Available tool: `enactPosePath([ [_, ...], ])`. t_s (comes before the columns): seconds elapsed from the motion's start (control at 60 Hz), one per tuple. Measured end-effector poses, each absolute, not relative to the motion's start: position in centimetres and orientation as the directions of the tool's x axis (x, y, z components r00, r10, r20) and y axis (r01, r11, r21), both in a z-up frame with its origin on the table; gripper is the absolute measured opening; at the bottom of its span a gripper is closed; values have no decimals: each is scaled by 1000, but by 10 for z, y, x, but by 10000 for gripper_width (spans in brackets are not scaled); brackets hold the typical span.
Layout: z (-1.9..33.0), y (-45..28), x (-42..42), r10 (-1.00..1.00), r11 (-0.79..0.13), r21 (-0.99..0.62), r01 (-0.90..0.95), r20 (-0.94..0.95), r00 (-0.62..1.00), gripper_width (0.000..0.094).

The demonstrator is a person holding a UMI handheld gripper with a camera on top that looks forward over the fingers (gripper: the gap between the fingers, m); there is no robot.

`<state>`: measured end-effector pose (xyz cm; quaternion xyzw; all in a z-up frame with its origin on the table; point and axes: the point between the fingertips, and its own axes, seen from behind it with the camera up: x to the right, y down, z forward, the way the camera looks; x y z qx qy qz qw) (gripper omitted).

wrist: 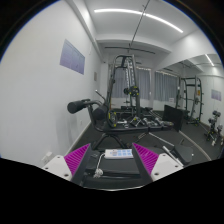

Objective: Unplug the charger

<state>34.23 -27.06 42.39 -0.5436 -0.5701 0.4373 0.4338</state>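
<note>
A white power strip (118,154) lies on a black flat surface (115,172) between my fingers. At its left end a white cable (100,160) runs down to a small white lump (97,170), perhaps the charger; I cannot tell whether it is plugged in. My gripper (115,160) is open, its magenta pads (78,160) standing wide at either side of the strip without touching it. The strip's sockets are too small to make out.
Beyond the fingers is a gym room: a cable weight machine (125,85) in the middle, a black padded bar (80,104) to the left, a rack with weights (140,120) behind, a wall mirror (195,90) at right and a poster (72,57) on the left wall.
</note>
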Motion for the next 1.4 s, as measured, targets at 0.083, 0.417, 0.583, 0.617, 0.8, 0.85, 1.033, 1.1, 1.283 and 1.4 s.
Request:
enactPosePath([
  [0.083, 420, -272, 342, 999, 32, -967, 252, 24, -34, 852],
  [0.417, 393, -276, 325, 998, 50, -956, 289, 40, -41, 853],
  [0.583, 362, -279, 310, 998, 55, -944, 326, 44, -40, 850],
  [0.617, 354, -280, 308, 998, 57, -940, 335, 47, -38, 852],
  [0.8, 302, -277, 286, 998, 54, -919, 390, 44, -36, 853],
  [0.85, 285, -277, 277, 998, 57, -911, 409, 46, -36, 853],
  [1.033, 214, -280, 244, 998, 57, -880, 472, 41, -44, 855],
  [1.1, 194, -281, 227, 999, 49, -880, 472, 36, -37, 853],
  [1.283, 142, -276, 166, 1000, 13, -905, 425, 7, -16, 855],
  [1.4, 115, -273, 122, 1000, 11, -920, 392, 3, -20, 852],
])
